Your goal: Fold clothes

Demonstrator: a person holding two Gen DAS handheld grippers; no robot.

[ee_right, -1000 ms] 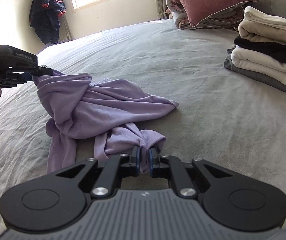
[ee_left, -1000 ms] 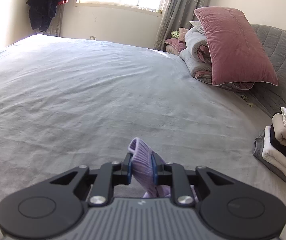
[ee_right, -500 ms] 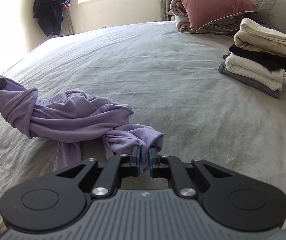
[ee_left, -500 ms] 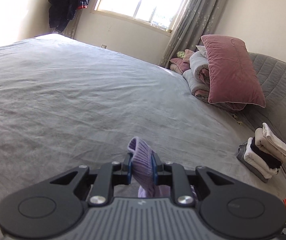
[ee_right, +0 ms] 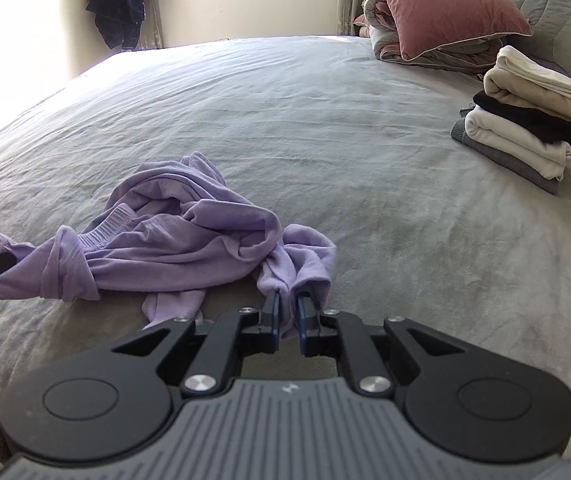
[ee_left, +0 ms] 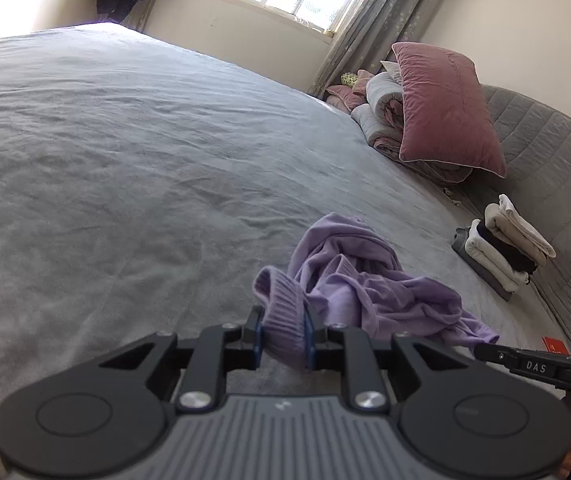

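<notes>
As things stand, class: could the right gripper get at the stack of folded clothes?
Probably not yet. The right gripper is shut on the purple garment; the stack of folded clothes lies apart across bare bed. The path looks free, but it must let go first.

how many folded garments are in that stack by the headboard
5 visible in the stack of folded clothes, bottom to top: grey folded garment, white one, black one, beige one, cream one on top. Thinner pieces may be hidden between them.

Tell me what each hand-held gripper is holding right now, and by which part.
Both hold the purple garment. The left hand-held gripper pinches a ribbed cuff or hem; the right hand-held gripper pinches a bunched end at the opposite side.
</notes>
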